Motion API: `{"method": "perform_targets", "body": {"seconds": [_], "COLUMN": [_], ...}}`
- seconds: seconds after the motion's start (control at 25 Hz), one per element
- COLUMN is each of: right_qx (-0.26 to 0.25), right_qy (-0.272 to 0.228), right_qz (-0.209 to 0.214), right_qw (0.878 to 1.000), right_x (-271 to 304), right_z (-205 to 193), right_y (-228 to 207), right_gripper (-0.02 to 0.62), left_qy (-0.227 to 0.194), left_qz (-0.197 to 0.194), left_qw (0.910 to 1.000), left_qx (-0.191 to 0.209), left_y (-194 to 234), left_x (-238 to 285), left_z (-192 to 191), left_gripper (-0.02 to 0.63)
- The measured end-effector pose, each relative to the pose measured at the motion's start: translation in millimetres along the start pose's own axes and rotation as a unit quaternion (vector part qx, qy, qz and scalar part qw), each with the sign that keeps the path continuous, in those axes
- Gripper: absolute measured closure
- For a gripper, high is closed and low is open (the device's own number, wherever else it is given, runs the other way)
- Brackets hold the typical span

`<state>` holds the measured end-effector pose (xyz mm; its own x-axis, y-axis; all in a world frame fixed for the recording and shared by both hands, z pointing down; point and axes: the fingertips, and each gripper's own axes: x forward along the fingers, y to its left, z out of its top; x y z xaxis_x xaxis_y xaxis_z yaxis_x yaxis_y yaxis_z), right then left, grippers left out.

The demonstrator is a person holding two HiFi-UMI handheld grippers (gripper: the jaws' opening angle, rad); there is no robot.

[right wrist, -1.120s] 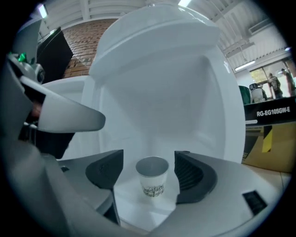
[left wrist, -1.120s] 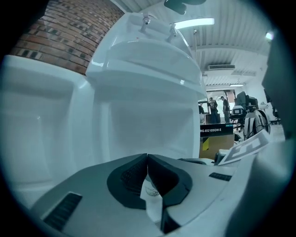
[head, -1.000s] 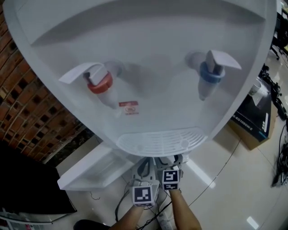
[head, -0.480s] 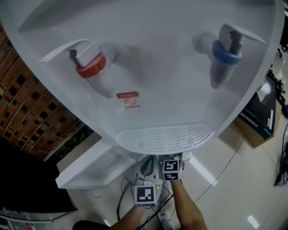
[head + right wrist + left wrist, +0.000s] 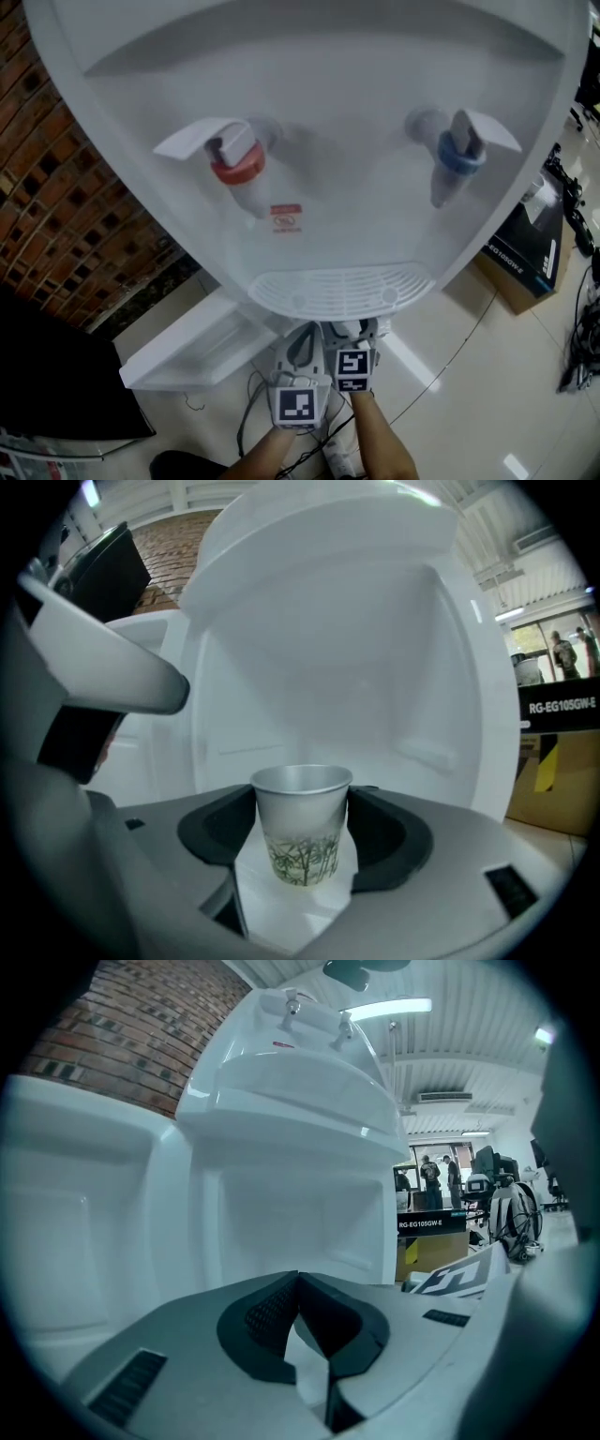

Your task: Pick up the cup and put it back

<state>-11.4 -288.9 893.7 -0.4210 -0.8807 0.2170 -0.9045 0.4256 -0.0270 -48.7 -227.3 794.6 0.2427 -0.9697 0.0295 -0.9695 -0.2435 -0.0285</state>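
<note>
Right hand-held gripper (image 5: 302, 808) is closing in on the paper cup (image 5: 300, 841): jaws have just been narrowing, and both pads are now pressing the upright cup just below its rim. Cup is sitting inside the white water dispenser's (image 5: 319, 141) lower compartment (image 5: 328, 667). Left hand-held gripper (image 5: 302, 1321) is idling alongside, jaws together, empty.

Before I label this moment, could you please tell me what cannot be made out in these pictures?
1. Inside of the cup: the right gripper view sees it side-on, so its wall hides any contents.
2. The cup in the head view: hidden beneath the water dispenser.
3. The box: head view, partly covered by the dispenser's edge.
4. The people behind: left gripper view, too small for detail.
</note>
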Motion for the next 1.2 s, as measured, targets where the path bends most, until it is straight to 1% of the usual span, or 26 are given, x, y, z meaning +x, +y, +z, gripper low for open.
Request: {"method": "perform_targets", "body": {"seconds": [0.08,0.2,0.32,0.48,0.56,0.68,0.76,0.84,1.08,1.2], "right_qx": [0.004,0.009,0.015,0.013,0.001,0.005,-0.015,-0.027,-0.022,-0.015], "right_qy": [-0.006,-0.013,-0.019,-0.028,-0.03,-0.036,-0.046,-0.057,-0.084,-0.091], "right_qz": [-0.002,-0.003,-0.005,-0.01,-0.006,-0.008,-0.007,-0.009,-0.017,-0.016], "right_qw": [1.0,1.0,1.0,0.999,1.0,0.999,0.999,0.998,0.996,0.996], "right_x": [-16,-41,-68,-100,-114,-141,-156,-167,-179,-188], "right_z": [12,34,60,97,112,135,152,166,187,202], "right_y": [4,14,21,30,35,39,38,39,38,41], "right_gripper": [0.279,0.281,0.281,0.281,0.281,0.282,0.282,0.282,0.282,0.282], "left_qy": [-0.005,-0.007,-0.008,-0.032,-0.048,-0.071,-0.086,-0.096,-0.121,-0.114], "left_qz": [0.0,-0.01,-0.014,-0.018,-0.031,-0.057,-0.06,-0.061,-0.067,-0.07], "left_qw": [1.0,0.9998,0.9998,0.9993,0.9983,0.9958,0.9945,0.9935,0.9903,0.991], "left_qx": [0.0,0.012,0.009,-0.006,-0.003,0.007,0.001,-0.004,-0.01,-0.009], "left_y": [2,0,-3,1,-2,-14,-18,-16,-20,-24], "left_x": [-4,-15,-28,-40,-45,-58,-65,-71,-75,-82], "left_z": [9,22,36,67,85,109,122,133,157,165], "left_gripper": [0.606,0.606,0.606,0.606,0.606,0.606,0.606,0.606,0.606,0.606]}}
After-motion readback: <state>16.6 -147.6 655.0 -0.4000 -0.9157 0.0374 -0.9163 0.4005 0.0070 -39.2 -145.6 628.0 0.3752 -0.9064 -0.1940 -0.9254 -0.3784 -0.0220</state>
